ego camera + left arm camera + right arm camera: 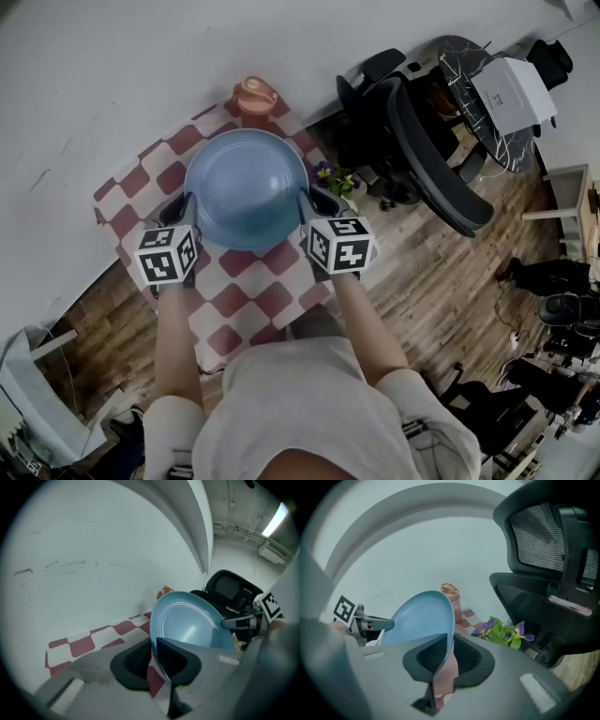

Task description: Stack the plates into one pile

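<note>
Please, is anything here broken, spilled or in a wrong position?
Nothing stands out. The blue plate looks whole, gripped at opposite rims by the left gripper and the right gripper over the checked cloth. Nothing is spilled.

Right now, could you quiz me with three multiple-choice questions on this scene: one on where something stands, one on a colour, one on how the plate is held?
1. Where is the pink cup?
A) beyond the blue plate, at the far end of the checked cloth
B) on top of the plate
C) on the wooden floor

2. What colours are the cloth's squares?
A) green and yellow
B) red and white
C) black and grey

3. How is the blue plate held?
A) it lies untouched
B) by one gripper only
C) by the left gripper and the right gripper, at opposite rims

Answers:
1 A: the head view shows the cup past the plate, near the wall.
2 B: red and white squares alternate.
3 C: each gripper view shows the rim between that gripper's jaws.
</note>
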`<state>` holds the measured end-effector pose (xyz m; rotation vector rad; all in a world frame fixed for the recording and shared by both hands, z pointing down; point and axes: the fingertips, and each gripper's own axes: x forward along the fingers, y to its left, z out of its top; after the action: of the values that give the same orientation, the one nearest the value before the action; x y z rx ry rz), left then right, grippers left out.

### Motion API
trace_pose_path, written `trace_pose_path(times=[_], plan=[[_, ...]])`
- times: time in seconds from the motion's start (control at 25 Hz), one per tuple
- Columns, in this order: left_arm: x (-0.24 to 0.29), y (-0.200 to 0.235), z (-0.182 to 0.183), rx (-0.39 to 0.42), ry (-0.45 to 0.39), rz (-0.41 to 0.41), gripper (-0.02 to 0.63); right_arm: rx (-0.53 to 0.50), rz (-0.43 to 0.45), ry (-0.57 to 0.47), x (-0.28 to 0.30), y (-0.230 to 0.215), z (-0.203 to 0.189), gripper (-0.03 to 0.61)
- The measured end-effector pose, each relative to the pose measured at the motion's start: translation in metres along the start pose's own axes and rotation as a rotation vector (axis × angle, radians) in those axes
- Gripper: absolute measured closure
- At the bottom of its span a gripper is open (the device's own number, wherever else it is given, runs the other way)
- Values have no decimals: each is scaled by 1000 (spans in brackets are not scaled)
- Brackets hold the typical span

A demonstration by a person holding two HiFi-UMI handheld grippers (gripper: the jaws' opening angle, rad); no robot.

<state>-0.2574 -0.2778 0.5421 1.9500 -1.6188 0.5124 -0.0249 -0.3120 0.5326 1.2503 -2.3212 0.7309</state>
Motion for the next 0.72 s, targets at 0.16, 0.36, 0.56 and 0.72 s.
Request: trace_pose_path(times=[0.16, 0.36, 0.56, 0.72], plan=[[15, 4, -3, 39, 47, -17, 575, 39, -23, 19, 8, -4, -14, 529], [35, 7, -7, 70, 93, -47, 575, 80, -54, 48, 19, -11, -28, 528], [54, 10, -16, 81, 140, -77, 575, 99, -73, 73, 27, -15, -40, 525], [68, 11, -20, 80, 154, -103, 575, 111, -98, 84, 33, -22, -46, 522]])
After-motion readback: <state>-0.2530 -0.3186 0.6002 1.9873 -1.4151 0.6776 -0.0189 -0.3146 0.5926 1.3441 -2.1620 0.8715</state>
